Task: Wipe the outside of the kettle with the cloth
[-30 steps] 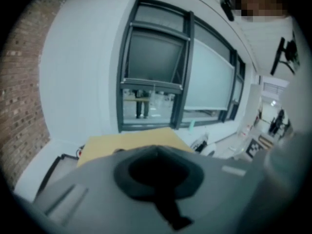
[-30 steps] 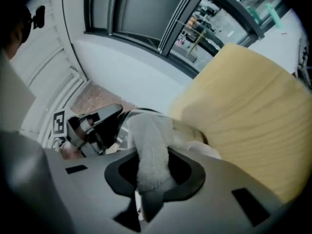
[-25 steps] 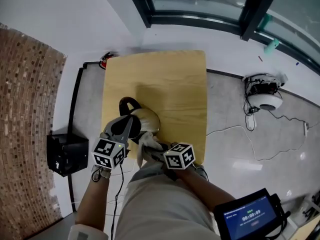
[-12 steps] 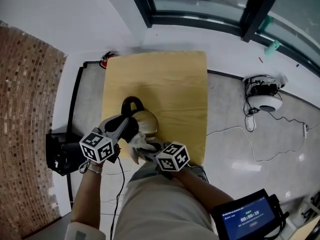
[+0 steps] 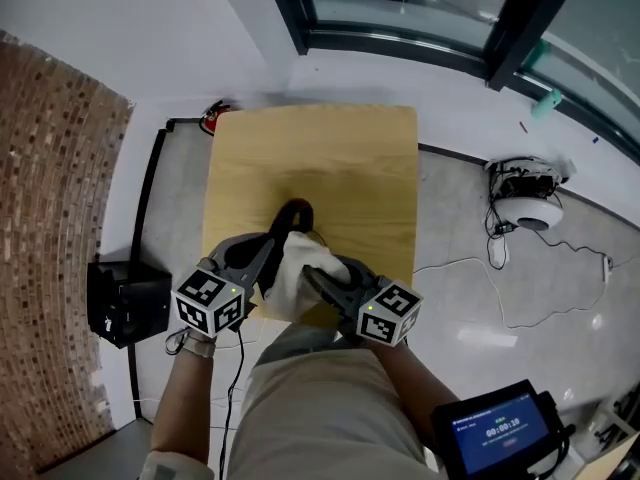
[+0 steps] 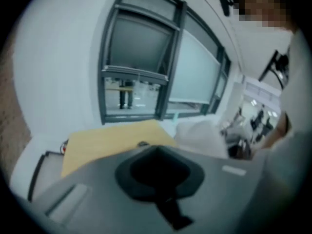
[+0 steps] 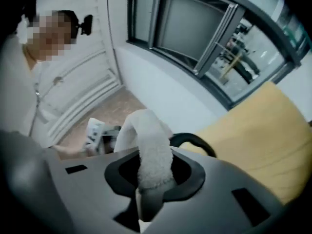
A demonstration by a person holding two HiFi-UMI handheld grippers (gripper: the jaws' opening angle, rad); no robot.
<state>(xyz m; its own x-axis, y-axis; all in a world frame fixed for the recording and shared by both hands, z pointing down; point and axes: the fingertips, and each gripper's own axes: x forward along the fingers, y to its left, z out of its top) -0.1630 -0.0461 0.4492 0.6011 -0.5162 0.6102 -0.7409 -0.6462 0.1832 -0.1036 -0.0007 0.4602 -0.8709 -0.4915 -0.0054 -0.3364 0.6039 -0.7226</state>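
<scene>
Grey, its jaws just closing on nothing, your left gripper (image 5: 270, 244) sits beside the kettle (image 5: 297, 211) at the table's (image 5: 350, 158) near edge, while your right gripper (image 5: 313, 277) pinches the white cloth (image 5: 288, 280) draped over it mid-wipe, so next drag it down the side.

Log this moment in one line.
right tool: shut on cloth, covering kettle | left tool: jaws just closing, empty | kettle: on table

A lab: glass partition (image 5: 400, 3), floor cables (image 5: 455, 259), timer screen (image 5: 497, 434).
</scene>
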